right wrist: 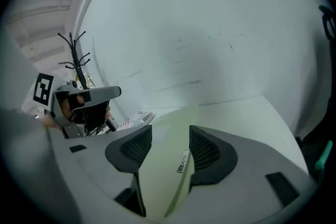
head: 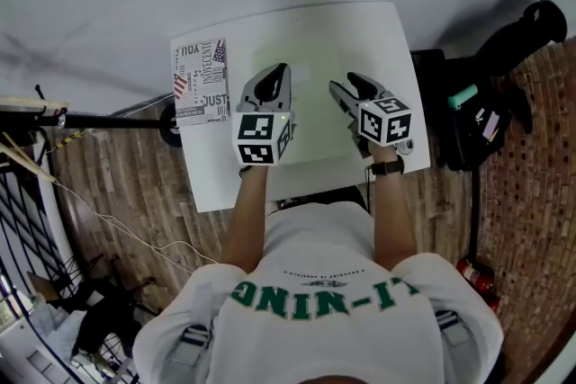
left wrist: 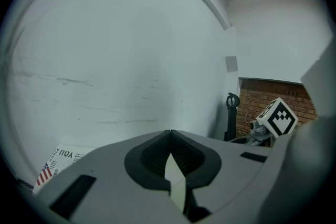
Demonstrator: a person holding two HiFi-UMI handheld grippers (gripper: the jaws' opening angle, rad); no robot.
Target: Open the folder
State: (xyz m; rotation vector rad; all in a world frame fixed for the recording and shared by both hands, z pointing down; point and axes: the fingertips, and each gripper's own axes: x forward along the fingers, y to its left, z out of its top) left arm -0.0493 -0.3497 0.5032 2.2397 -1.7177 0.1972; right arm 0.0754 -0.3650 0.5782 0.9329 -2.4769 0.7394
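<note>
Now, step: cover not yet lifted; the pale green translucent plastic folder (head: 315, 67) lies flat and closed in the middle of the white bench (head: 382, 27).
Right tool (right wrist: 170, 129): jaws apart, the folder's labelled edge showing between them, pads not pressing.
Left tool (left wrist: 170, 132): tips together, nothing surely held.
Next: probably nip the top cover alone, then swing it over.
Contents: none visible.

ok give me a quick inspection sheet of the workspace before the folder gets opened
surface: white table
job's things: pale green folder lying flat mid table, looks closed
clutter: printed booklet at the table's left corner
grippers: left gripper jaws together; right gripper jaws apart above the folder
cables: thin cord on the wood floor, left
surroundings: dark bag right of the table
</note>
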